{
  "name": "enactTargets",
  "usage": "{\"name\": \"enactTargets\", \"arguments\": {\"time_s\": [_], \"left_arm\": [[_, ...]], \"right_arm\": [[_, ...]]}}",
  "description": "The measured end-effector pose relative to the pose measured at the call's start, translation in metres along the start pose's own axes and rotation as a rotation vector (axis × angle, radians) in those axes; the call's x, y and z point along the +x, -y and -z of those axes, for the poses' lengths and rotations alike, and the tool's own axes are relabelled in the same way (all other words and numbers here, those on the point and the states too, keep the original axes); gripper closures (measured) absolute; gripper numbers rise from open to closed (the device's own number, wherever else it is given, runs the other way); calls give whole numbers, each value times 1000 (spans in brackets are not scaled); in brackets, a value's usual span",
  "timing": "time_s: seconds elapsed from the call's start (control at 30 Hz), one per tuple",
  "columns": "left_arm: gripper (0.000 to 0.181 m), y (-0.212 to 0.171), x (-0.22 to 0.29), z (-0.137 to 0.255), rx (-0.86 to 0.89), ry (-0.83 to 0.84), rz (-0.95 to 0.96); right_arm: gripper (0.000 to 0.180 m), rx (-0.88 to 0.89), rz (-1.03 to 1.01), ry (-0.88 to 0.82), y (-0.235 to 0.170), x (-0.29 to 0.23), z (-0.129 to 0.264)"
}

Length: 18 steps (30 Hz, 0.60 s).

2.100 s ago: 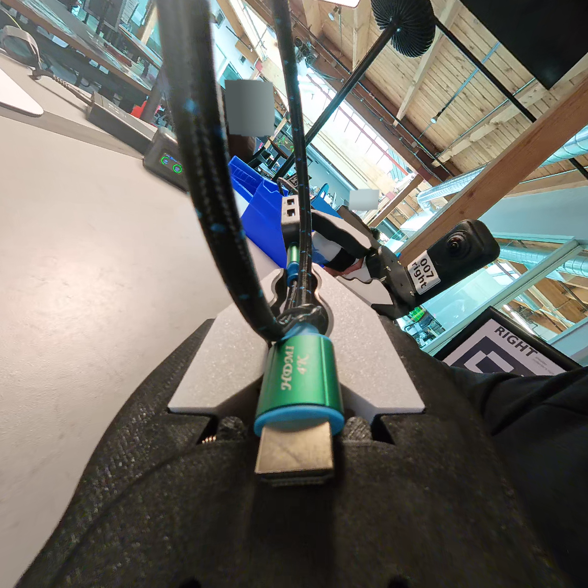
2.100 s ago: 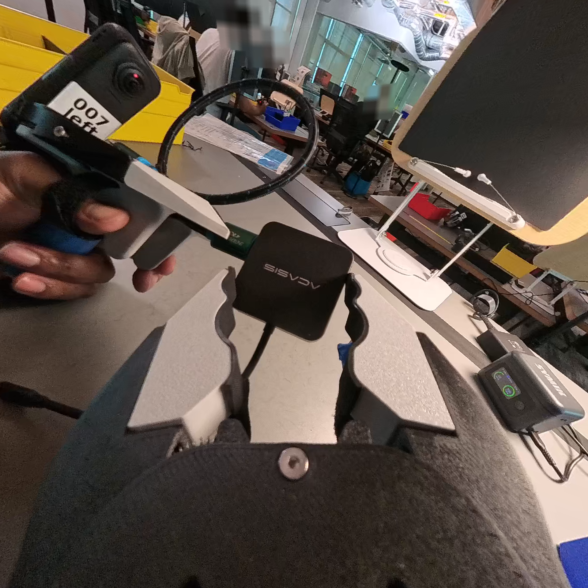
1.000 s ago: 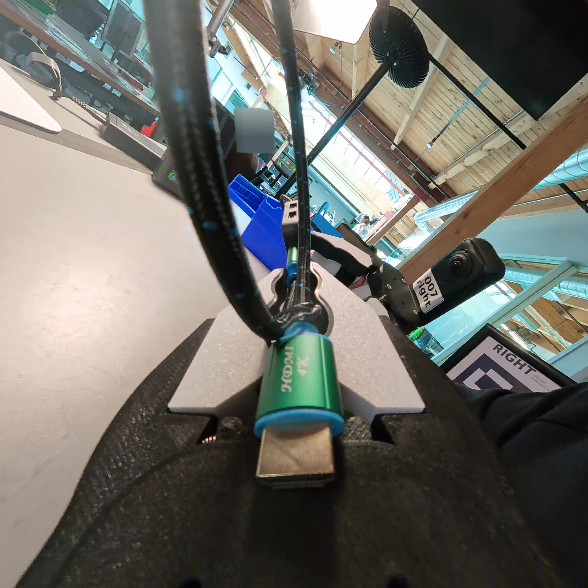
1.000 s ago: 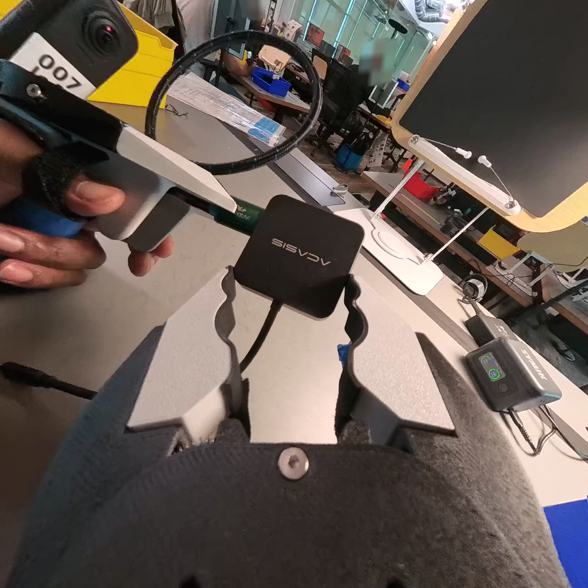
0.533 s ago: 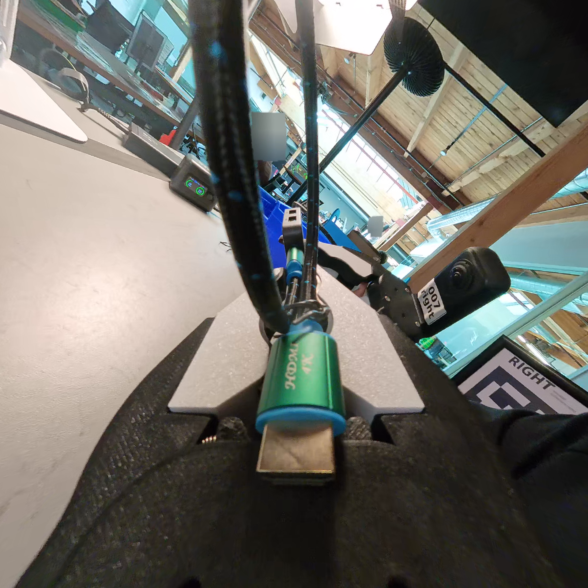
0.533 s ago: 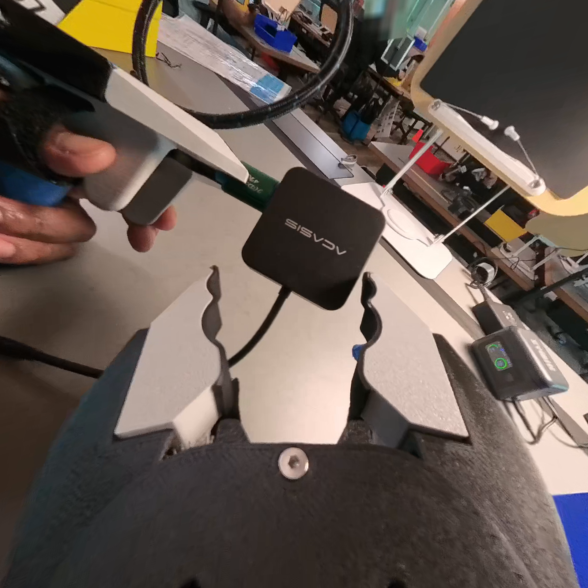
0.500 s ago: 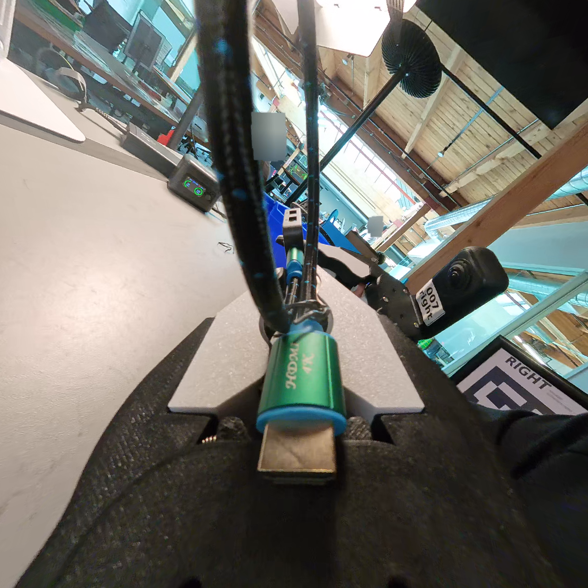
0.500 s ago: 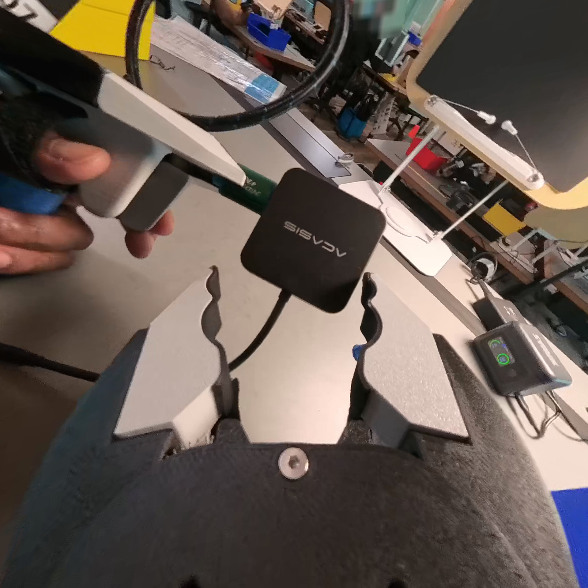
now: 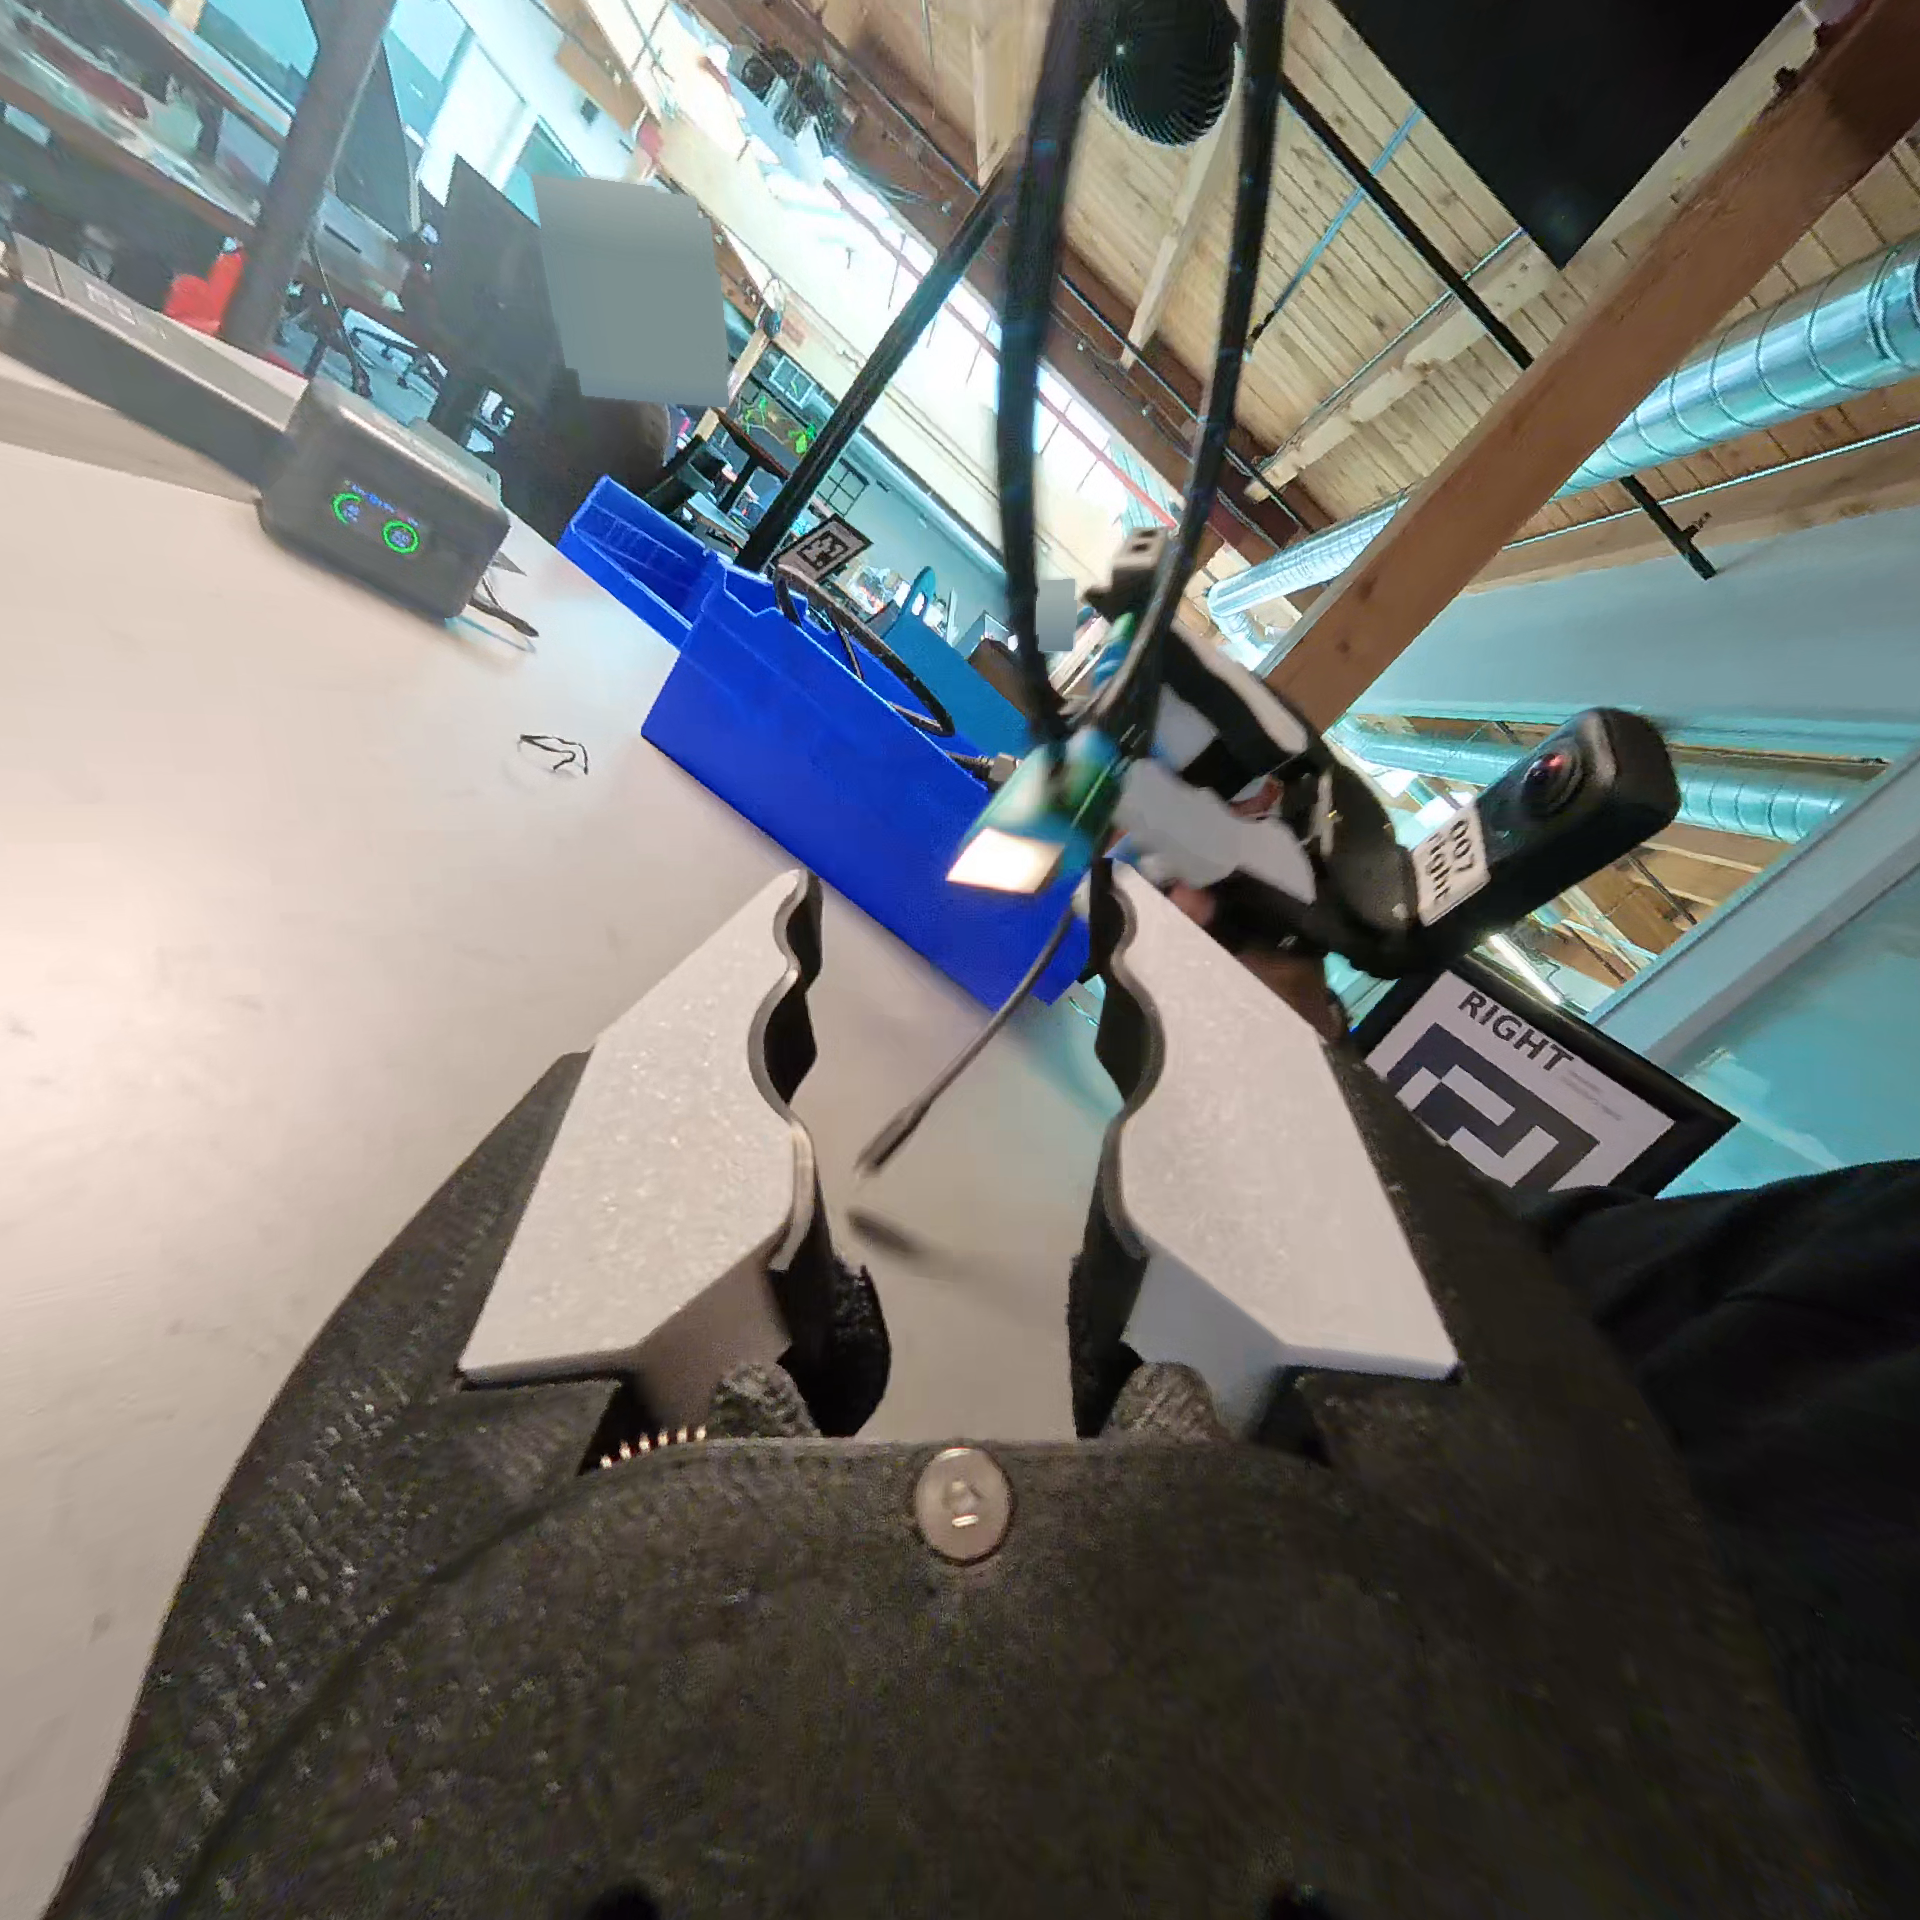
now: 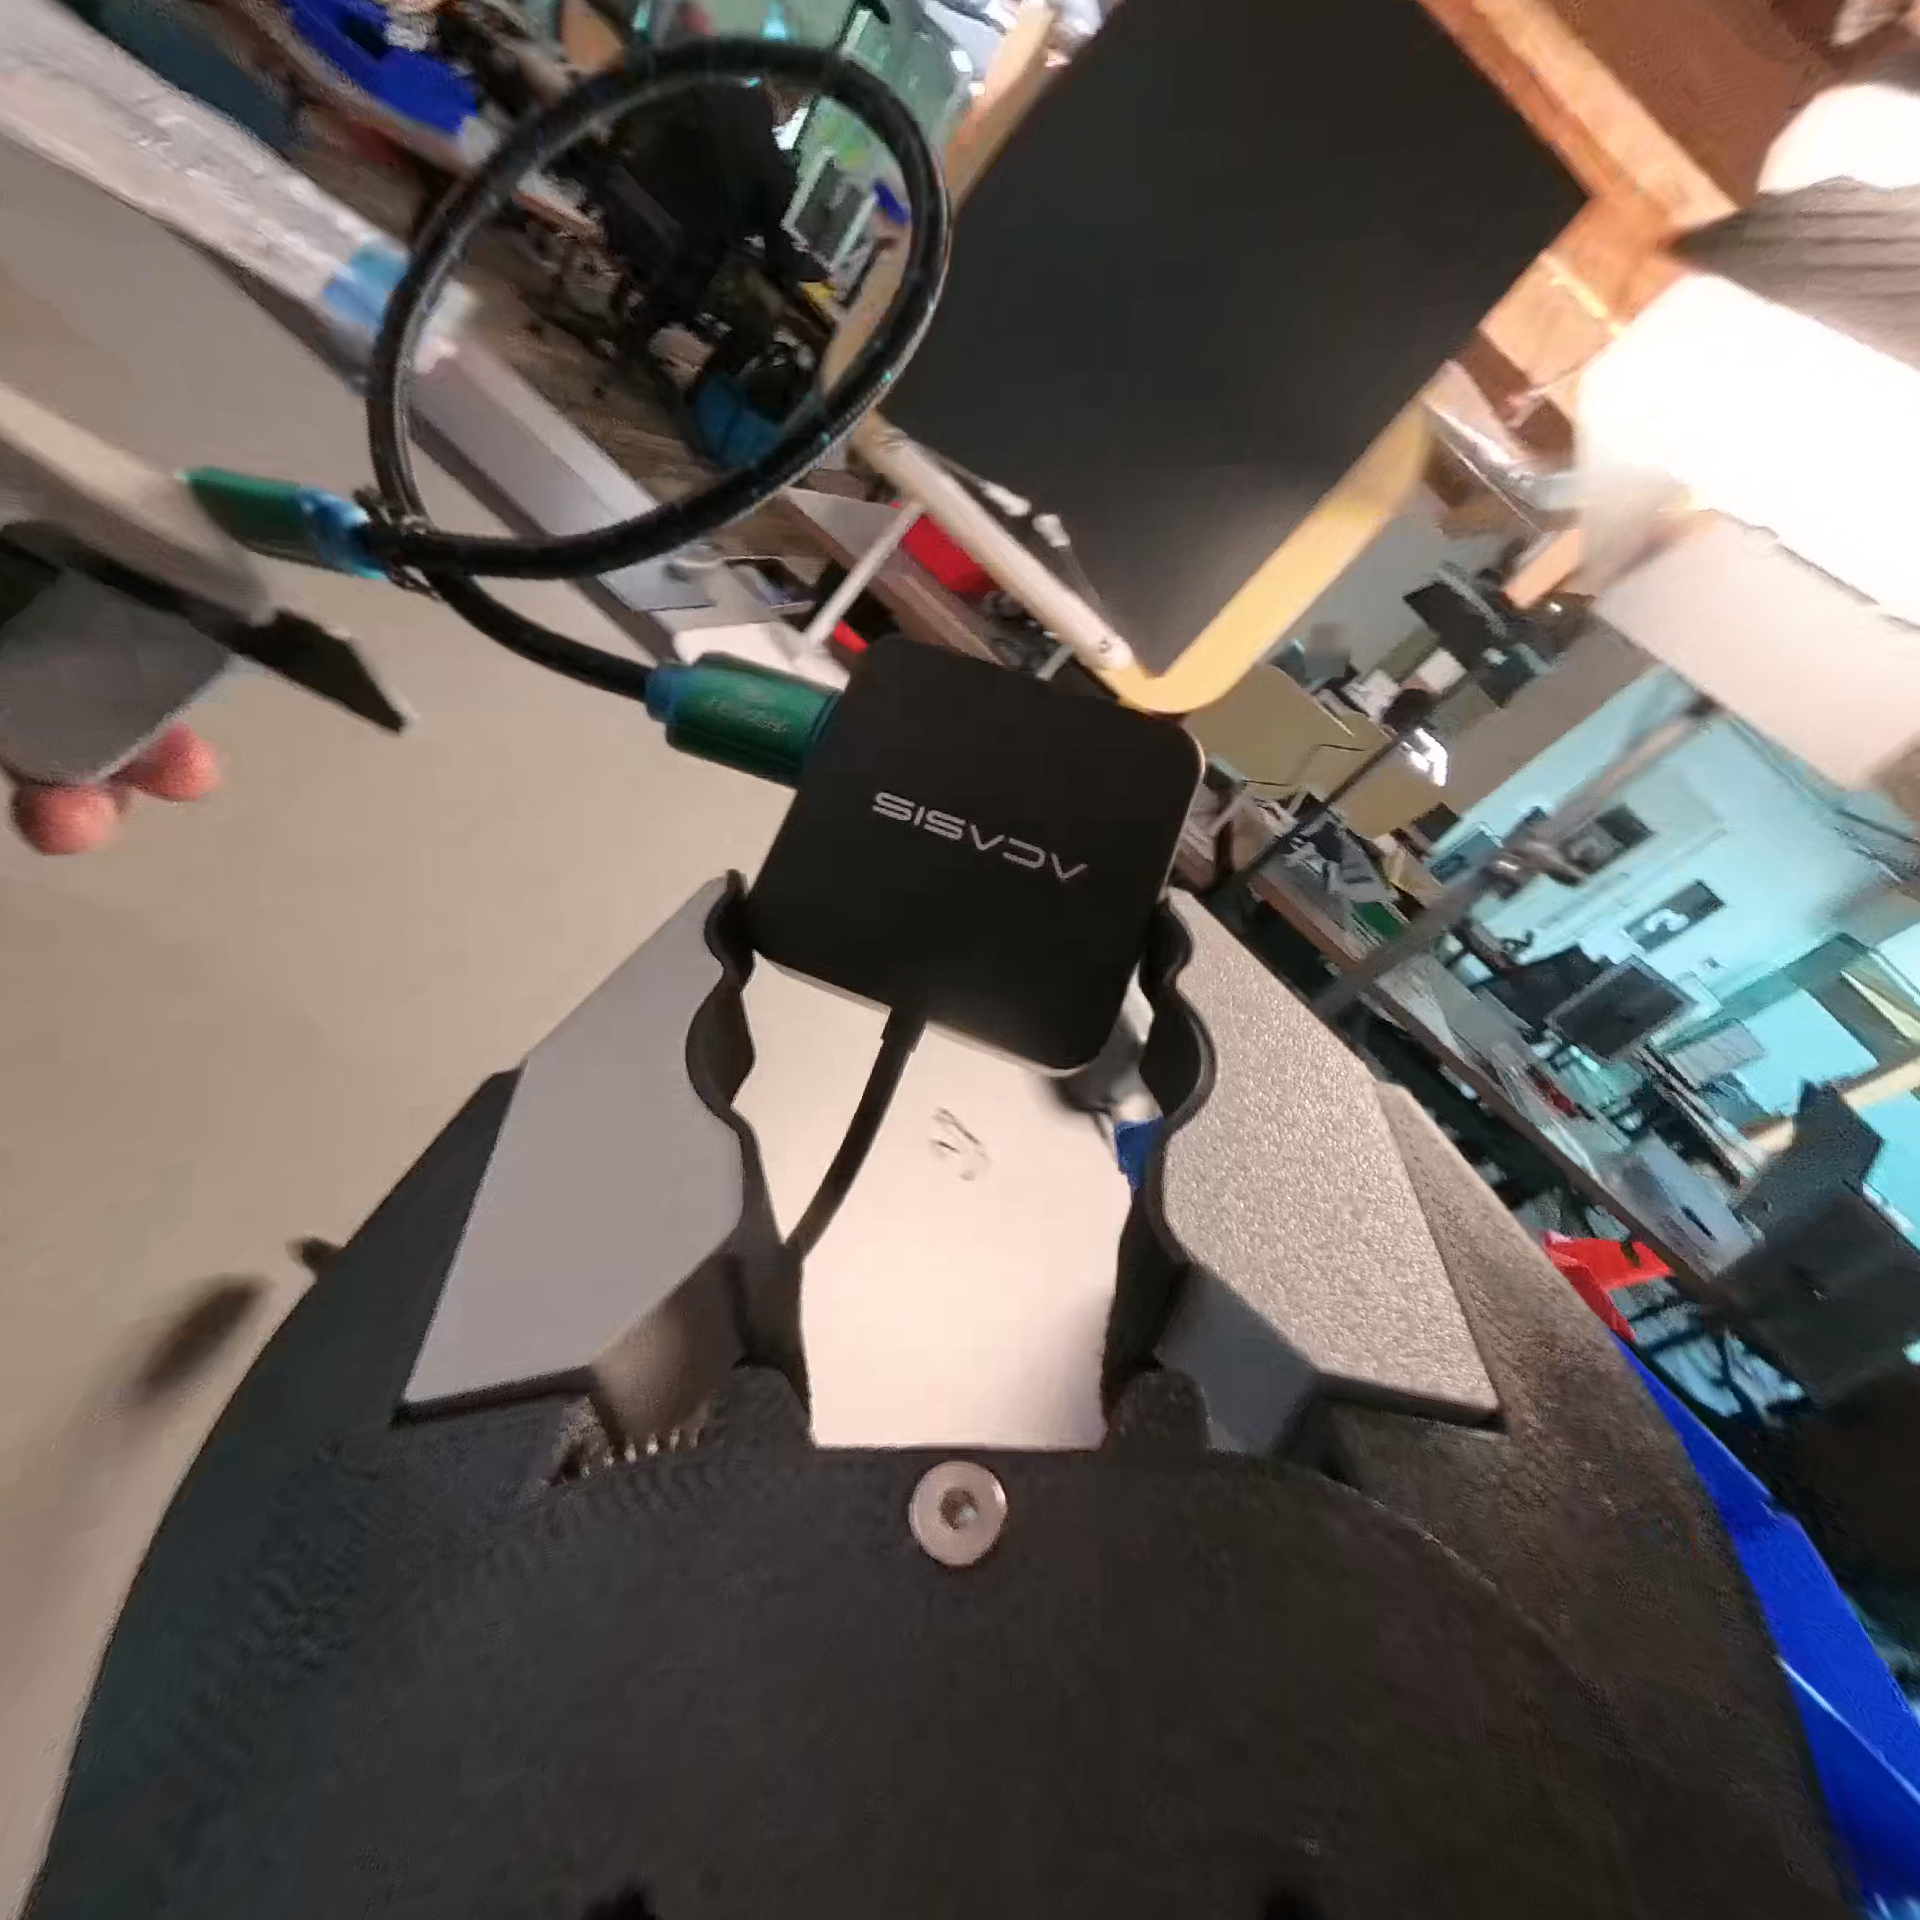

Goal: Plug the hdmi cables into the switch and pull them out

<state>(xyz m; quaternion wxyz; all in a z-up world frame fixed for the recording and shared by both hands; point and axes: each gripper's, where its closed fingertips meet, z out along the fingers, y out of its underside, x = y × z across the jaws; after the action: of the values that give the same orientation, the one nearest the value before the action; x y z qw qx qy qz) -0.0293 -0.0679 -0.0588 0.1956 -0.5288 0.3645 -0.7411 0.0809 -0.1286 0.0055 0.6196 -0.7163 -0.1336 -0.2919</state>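
My right gripper [image 10: 945, 920] is shut on the black square switch [image 10: 977, 862] and holds it above the grey table [image 10: 312, 987]. One green HDMI plug [image 10: 743, 717] is plugged into the switch's left side. The black braided cable [image 10: 665, 260] loops up and round to its other green plug [image 10: 270, 514], which hangs free next to my left gripper [image 10: 125, 603]. In the left wrist view my left gripper [image 9: 951, 920] is open and empty. The free plug [image 9: 1023, 831] dangles just past its fingertips. The right gripper [image 9: 1174, 769] holds the switch [image 9: 1138, 556] behind it.
A blue bin [image 9: 831, 748] with a thin cable stands on the table behind the plug. A black power bank [image 9: 384, 520] with green lights sits at the back left. A framed marker board [image 9: 1507, 1101] stands on the right. The switch's thin lead [image 9: 966, 1060] trails down between my left fingers. My right gripper's tips are some 30 centimetres from the black power bank [image 9: 384, 520].
My left gripper opened, let go of the green plug and drew back. My right gripper closed on the switch. The cable now hangs from the switch.
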Motion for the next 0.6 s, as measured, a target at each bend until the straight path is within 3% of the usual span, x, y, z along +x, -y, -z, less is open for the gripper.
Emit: {"name": "enactTargets", "arguments": {"time_s": [0.17,0.33,0.5,0.6], "left_arm": [[129,-6,-4,-2,-36,17,4],[130,-14,-2,-6,-76,28,-41],[132,-17,-2,-6,-85,39,-58],[132,-16,-2,-5,-82,43,-52]], "right_arm": [[103,-66,-273,-124,-19,129,56],[103,-248,-604,-233,-119,233,79],[102,-571,-486,-269,-233,242,80],[101,-724,-303,-233,-268,225,81]]}}
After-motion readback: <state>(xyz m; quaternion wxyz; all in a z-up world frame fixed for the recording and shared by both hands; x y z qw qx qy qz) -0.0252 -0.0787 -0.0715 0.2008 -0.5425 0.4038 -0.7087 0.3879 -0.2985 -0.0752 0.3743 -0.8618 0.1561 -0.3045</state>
